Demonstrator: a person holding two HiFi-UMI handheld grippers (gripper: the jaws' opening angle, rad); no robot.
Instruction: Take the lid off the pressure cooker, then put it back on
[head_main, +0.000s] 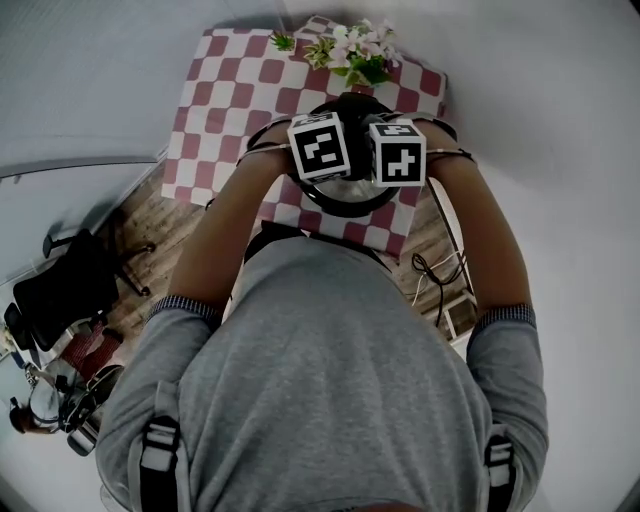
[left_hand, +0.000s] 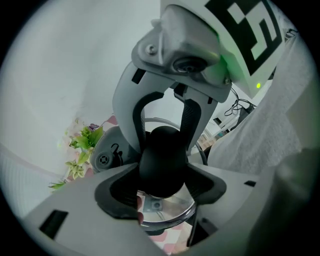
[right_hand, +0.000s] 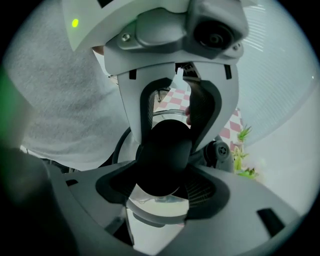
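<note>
While seemingly pinched by left tool (left_hand: 162, 186) and right tool (right_hand: 162, 184), smooth rounded black knob (left_hand: 161, 159).

Red-and-white checked table (head_main: 215, 100) under the left gripper (left_hand: 162, 192), flowers (head_main: 355, 48) beyond it, white walls (head_main: 90, 80), wooden floor (head_main: 150, 225) and black chair (head_main: 65, 285) to its left

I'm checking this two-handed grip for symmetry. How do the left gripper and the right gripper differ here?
The left gripper takes the black handle from the head view's left, the right gripper from its right, so they face each other. The left gripper's marker cube bears a different square pattern from the right gripper's marker cube. Shared: both are shut on that one handle, over the pressure cooker.
</note>
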